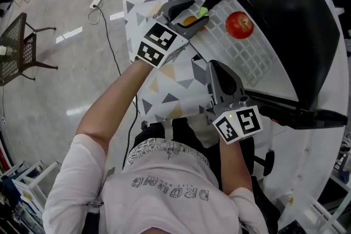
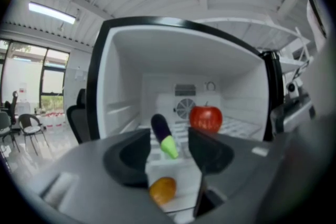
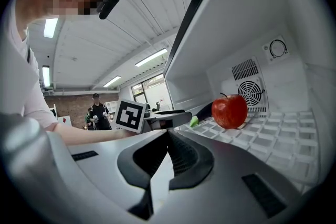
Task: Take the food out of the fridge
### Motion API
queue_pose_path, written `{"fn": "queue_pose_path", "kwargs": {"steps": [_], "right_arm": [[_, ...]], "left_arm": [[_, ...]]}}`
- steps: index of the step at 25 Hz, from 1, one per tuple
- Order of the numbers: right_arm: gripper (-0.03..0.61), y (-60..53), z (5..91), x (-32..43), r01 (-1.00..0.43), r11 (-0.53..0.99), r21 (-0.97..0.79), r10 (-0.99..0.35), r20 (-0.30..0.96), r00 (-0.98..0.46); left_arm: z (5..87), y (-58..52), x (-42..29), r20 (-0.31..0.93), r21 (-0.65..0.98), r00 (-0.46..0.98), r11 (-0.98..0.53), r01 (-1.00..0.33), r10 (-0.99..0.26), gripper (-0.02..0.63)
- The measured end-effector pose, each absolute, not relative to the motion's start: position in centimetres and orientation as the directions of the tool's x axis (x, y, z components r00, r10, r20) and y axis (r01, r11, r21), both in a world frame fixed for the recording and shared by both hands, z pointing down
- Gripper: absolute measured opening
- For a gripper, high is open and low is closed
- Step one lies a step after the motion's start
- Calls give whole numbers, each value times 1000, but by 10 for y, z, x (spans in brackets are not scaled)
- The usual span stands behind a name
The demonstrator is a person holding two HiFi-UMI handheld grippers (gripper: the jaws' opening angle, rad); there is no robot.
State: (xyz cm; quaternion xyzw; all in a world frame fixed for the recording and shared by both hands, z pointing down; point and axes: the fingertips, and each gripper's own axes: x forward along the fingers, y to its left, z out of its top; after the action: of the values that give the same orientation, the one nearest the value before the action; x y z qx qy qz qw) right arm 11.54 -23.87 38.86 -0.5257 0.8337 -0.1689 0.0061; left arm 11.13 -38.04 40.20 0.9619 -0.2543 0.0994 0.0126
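I see a red apple [image 1: 239,25], a dark purple eggplant [image 2: 164,139] tipped bright green, and an orange small fruit [image 2: 163,189]. The fridge [image 2: 126,71] is white inside with a black frame. The cloth [image 1: 164,79] is white with grey and tan triangles.

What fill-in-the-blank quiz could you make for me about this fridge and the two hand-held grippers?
The apple is coloured ___.
The eggplant has a ___ tip.
The left gripper has its fingers ___, while the right gripper has them shut.
Missing words: red; green; open.
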Motion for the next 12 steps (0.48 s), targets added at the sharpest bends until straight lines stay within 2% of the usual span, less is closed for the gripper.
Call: {"fn": "queue_pose_path", "kwargs": {"steps": [12], "right_arm": [[-2,-241,397,117,-868,391,-307,-872,179,-456]], "left_arm": [[420,-397,139,280,-42,828,-868,-495,-486,241]]}}
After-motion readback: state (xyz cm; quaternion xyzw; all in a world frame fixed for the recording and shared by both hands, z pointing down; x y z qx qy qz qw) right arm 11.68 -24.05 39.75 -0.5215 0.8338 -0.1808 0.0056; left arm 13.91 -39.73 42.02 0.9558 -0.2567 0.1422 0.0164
